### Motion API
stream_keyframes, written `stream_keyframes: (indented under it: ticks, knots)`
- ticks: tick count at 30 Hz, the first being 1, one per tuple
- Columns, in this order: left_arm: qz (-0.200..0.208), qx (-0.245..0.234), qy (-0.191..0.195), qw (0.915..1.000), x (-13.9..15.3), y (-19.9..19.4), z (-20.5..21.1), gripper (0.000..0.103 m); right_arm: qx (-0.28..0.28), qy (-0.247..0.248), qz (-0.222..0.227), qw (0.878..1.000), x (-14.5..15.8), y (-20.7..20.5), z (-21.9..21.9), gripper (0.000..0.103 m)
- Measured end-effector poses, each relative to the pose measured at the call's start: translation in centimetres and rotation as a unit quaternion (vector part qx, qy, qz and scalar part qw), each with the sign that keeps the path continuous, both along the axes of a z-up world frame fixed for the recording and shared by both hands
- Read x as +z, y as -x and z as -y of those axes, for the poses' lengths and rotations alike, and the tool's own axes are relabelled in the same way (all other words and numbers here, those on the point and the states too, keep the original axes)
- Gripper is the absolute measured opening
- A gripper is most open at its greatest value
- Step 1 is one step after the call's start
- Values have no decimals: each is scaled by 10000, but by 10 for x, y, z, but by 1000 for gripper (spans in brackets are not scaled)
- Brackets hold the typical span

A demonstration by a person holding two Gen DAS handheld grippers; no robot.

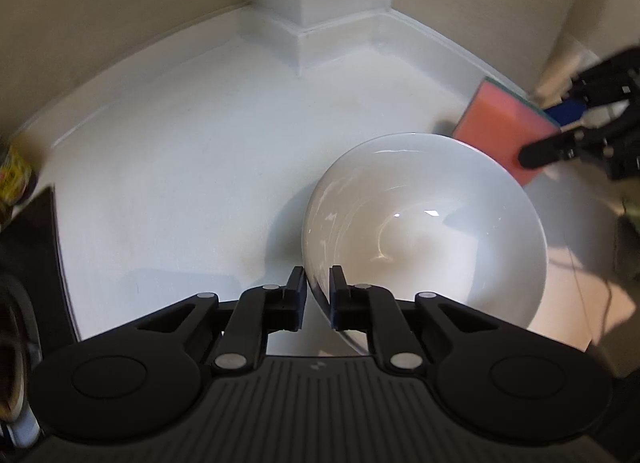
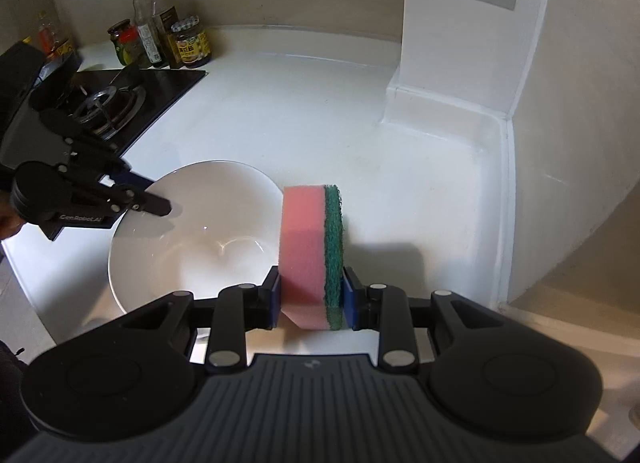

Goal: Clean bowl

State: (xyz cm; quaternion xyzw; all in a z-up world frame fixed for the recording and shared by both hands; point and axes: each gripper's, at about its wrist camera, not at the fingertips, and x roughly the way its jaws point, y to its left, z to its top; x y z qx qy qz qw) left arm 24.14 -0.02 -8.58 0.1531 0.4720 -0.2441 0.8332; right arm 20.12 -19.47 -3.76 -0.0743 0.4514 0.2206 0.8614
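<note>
A white bowl (image 1: 424, 223) sits tilted on the white counter (image 1: 180, 167). My left gripper (image 1: 318, 283) is shut on the bowl's near rim, one finger inside and one outside. The bowl also shows in the right wrist view (image 2: 192, 239), with the left gripper (image 2: 152, 201) on its far left rim. My right gripper (image 2: 312, 299) is shut on a pink sponge with a green scouring side (image 2: 310, 247), held upright just right of the bowl's rim. In the left wrist view the sponge (image 1: 508, 131) and right gripper (image 1: 536, 149) hover beyond the bowl's far right rim.
A black gas hob (image 2: 116, 103) lies at the left, with several jars and bottles (image 2: 160, 43) behind it. A white pillar (image 2: 460, 63) with a vent grille stands at the back right. The counter's front edge runs at the lower left.
</note>
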Motion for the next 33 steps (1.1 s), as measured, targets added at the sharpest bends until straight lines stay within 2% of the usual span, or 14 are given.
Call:
stream_keyframes:
  ticks: [2, 4, 10, 14, 17, 20, 23, 26, 28, 33]
  knots:
    - [28, -321, -76, 9995, -2, -12, 8, 8, -33, 10, 67, 10000, 1, -5, -3, 26]
    - [20, -371, -130, 9992, -2, -19, 12, 8, -68, 103, 167, 9998, 1, -11, -10, 26]
    - [-190, 453, 87, 9988, 1, -16, 3, 9, -116, 11, 123, 9999, -1, -9, -6, 26]
    - [-135, 699, 232, 9972, -6, 0, -2, 11, -261, -161, 110, 9995, 0, 4, 0, 26]
    - [-114, 748, 295, 9967, -9, -3, -2, 12, -210, -66, 64, 9997, -2, 10, -1, 26]
    - [-9, 494, 139, 9987, -7, -5, 2, 10, -112, -21, -13, 9999, -1, 10, 1, 26]
    - [83, 29, -124, 9999, -5, -16, 13, 9, -121, -23, -18, 9999, -1, 2, 1, 26]
    - [152, -152, -331, 9992, -6, -28, 26, 9, -205, 23, 60, 9998, -2, -6, -4, 26]
    - [133, 88, -325, 9993, -3, -35, 30, 9, -221, 67, 81, 9997, -2, -9, -8, 26]
    - [-37, 622, 10, 9981, -3, -25, 16, 9, -289, -127, 67, 9995, -4, -4, -1, 26]
